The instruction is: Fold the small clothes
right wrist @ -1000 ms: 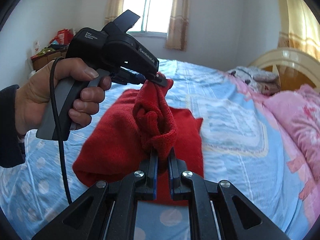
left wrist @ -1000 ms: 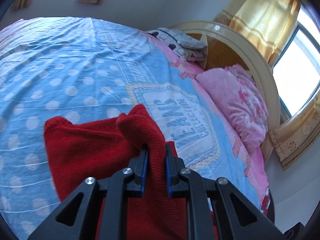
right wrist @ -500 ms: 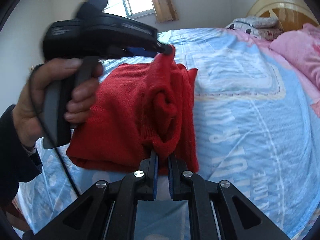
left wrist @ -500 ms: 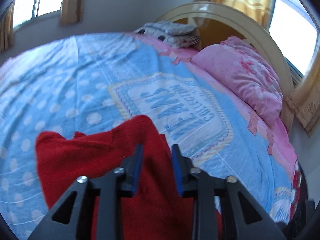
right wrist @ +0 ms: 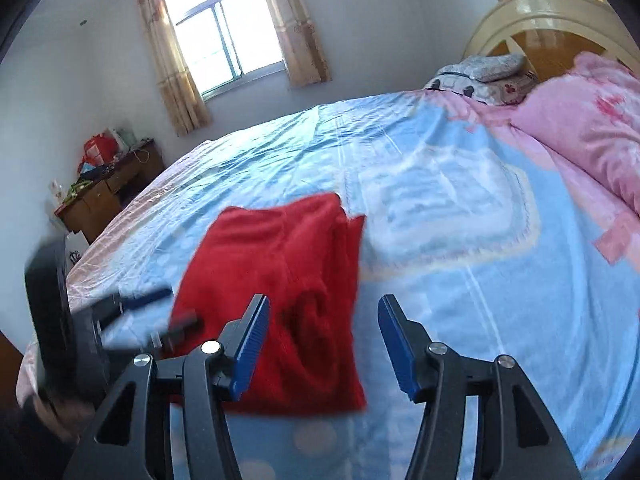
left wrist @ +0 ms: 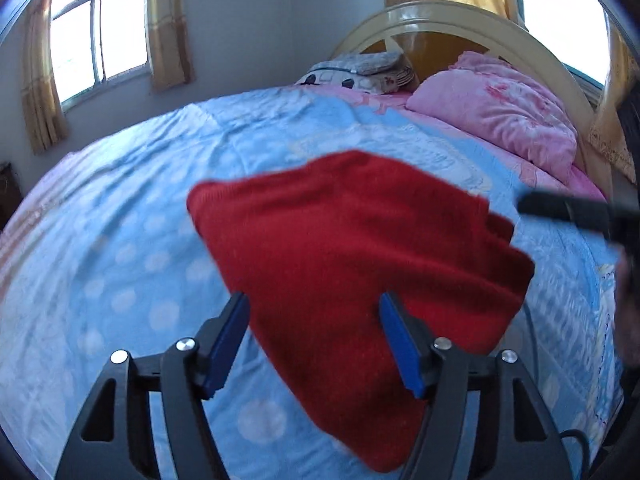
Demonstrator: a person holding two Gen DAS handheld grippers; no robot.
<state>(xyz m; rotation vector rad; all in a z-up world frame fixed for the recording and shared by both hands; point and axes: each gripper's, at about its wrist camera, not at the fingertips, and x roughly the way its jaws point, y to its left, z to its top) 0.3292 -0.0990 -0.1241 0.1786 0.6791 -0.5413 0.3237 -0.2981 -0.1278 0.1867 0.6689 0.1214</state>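
Both claws stand released, holding nothing: the left claw and the right claw sit at the lower centre of their frames. The folded red garment lies on the blue bed, mid-frame.

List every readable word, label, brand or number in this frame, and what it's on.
None can be read.
Printed panel on the blue bedsheet: lettering is there, too blurred to read in either view.
Right edge of the bedsheet, left wrist view: faint print, blurred, unreadable.
Red garment: no text visible.
Left gripper and right gripper: no label visible.
Clutter on the desk: too small to tell.
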